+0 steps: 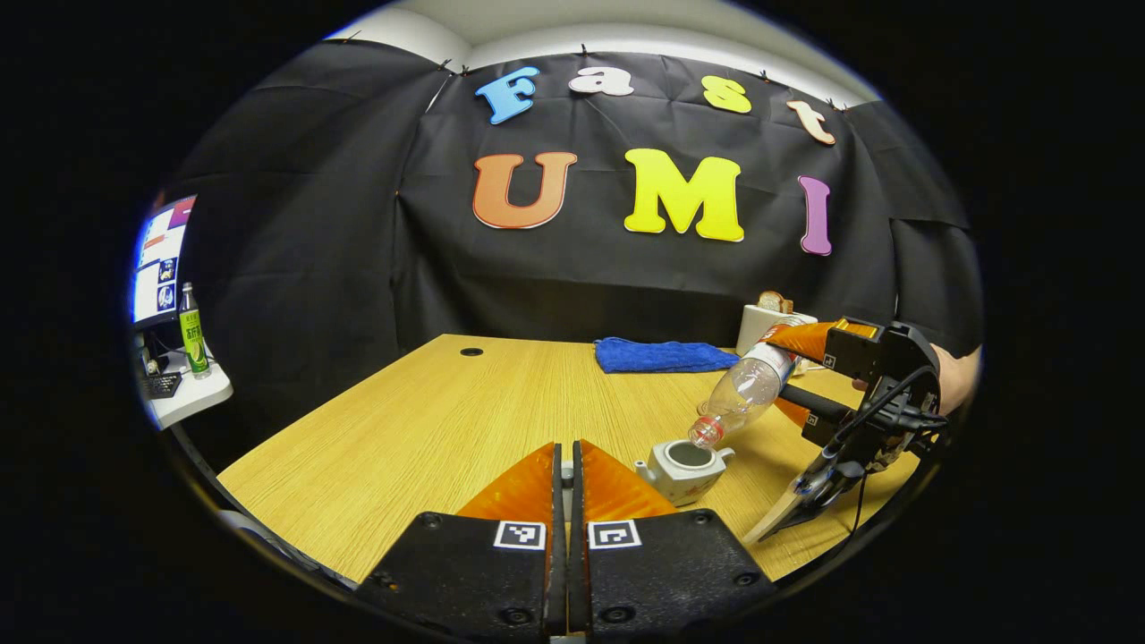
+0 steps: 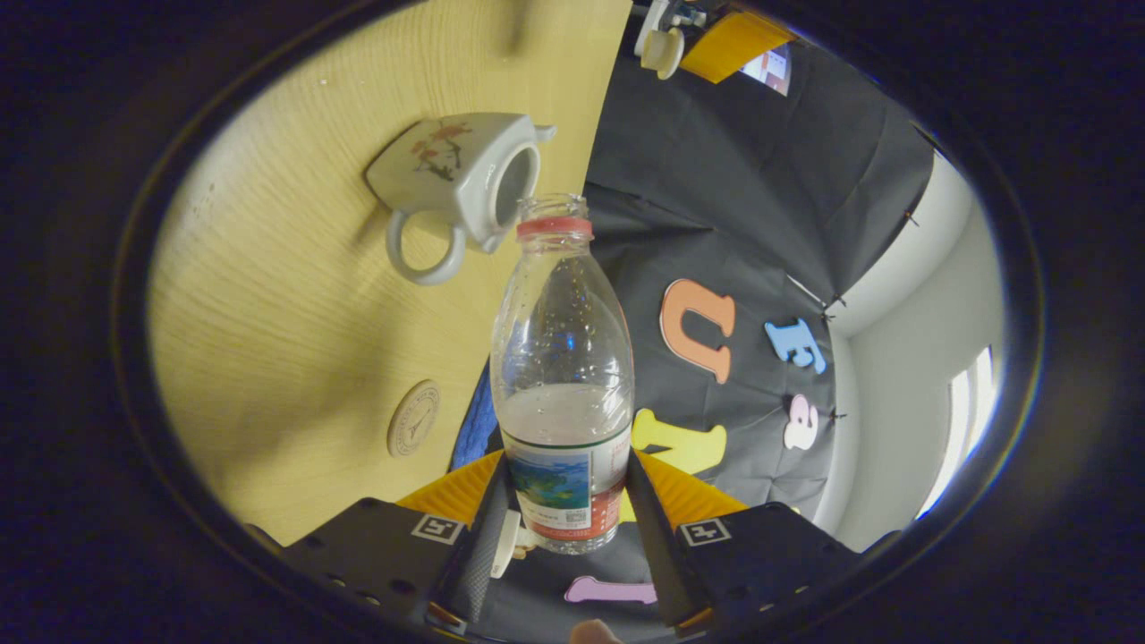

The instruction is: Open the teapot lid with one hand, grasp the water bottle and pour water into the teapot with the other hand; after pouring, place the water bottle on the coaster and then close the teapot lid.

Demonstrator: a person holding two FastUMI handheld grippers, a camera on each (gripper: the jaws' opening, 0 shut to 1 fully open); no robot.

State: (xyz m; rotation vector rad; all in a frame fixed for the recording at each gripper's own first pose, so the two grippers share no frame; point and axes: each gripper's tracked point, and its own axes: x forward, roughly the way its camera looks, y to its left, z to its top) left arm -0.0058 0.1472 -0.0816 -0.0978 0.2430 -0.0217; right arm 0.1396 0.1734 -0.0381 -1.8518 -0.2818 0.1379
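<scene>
Pouring is the step in hand, by my reading. Going left to right in the left gripper view: my left claw (image 1: 562,470) sits low over the near edge of the desk (image 1: 420,420), its fingers pressed almost together. In the right gripper view a small white piece shows at that claw, likely the teapot lid (image 2: 663,49), though I cannot be sure it is pinched. Just right of it stands the teapot (image 1: 684,467), lid off, mouth open upward. Above it the water bottle (image 1: 744,391) slants neck-down, its open mouth just over the teapot's rim. Farthest right, my right claw (image 1: 789,376) pinches the bottle around its labelled lower body, with a hand (image 1: 955,377) behind it.

To pour well, I judge I should keep the mouth centred over the opening and raise the bottle's base slowly; in the right gripper view the water appears to lie well back from the neck, so more tilt seems needed. The coaster (image 2: 413,418) lies on the desk, apart from the teapot, ready for the bottle.
</scene>
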